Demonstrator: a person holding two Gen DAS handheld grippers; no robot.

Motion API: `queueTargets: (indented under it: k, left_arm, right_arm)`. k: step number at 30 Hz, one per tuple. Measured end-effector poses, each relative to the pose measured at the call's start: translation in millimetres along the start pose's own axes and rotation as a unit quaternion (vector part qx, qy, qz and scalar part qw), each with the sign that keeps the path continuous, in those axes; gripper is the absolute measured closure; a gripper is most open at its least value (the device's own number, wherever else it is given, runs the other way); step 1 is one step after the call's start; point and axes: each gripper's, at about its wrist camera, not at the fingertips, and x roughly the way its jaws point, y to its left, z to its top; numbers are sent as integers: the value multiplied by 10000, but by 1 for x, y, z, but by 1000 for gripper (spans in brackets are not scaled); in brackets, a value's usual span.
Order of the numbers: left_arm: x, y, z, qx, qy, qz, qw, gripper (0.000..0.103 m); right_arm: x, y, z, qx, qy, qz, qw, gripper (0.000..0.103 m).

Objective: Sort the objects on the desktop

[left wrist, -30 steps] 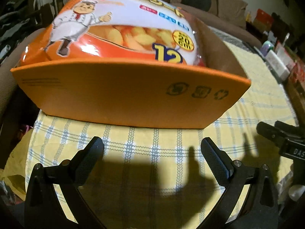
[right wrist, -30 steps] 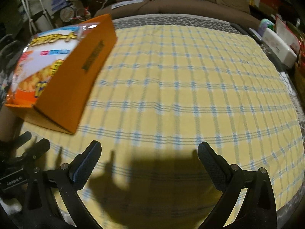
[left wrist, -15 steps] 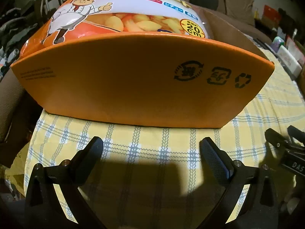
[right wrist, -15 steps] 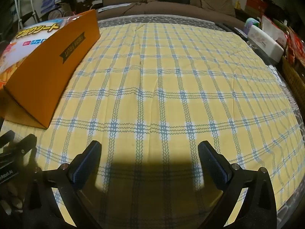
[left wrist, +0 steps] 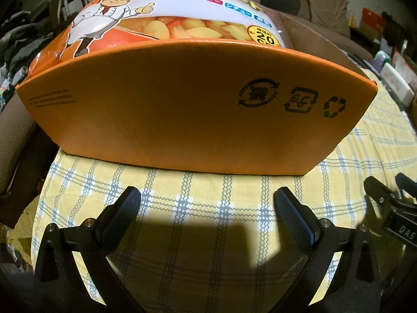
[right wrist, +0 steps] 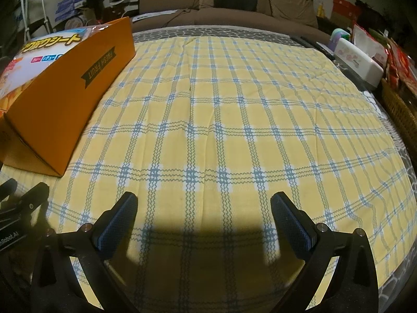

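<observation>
An orange cardboard box [left wrist: 166,109] stands on the yellow checked tablecloth [left wrist: 203,208] at the table's left end, with a large white and orange printed packet [left wrist: 182,18] lying in it. My left gripper [left wrist: 207,203] is open just in front of the box's near wall, nothing between its fingers. In the right wrist view the same box [right wrist: 70,86] is at the left and the packet [right wrist: 39,52] shows above its rim. My right gripper [right wrist: 203,208] is open over bare tablecloth [right wrist: 234,117]. The right gripper's body [left wrist: 391,208] shows at the left view's right edge.
A brown sofa [right wrist: 234,7] with cushions runs behind the table. A white box [right wrist: 359,60] and red packages [right wrist: 398,62] sit off the table's right side, next to a wicker basket [right wrist: 401,114]. Clutter [left wrist: 20,41] crowds the floor at the left.
The left gripper has moved closer to the orange box, which now fills more of its view. The right gripper's view has swung right, away from the box. Both grippers stayed open.
</observation>
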Motion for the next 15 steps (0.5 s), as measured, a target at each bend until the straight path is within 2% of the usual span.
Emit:
queueTargets:
  k: [15]
  left_arm:
    - [2, 4, 1, 0, 6, -8, 10000, 0]
  right_arm:
    - [0, -1, 0, -1, 0, -1, 10000, 0]
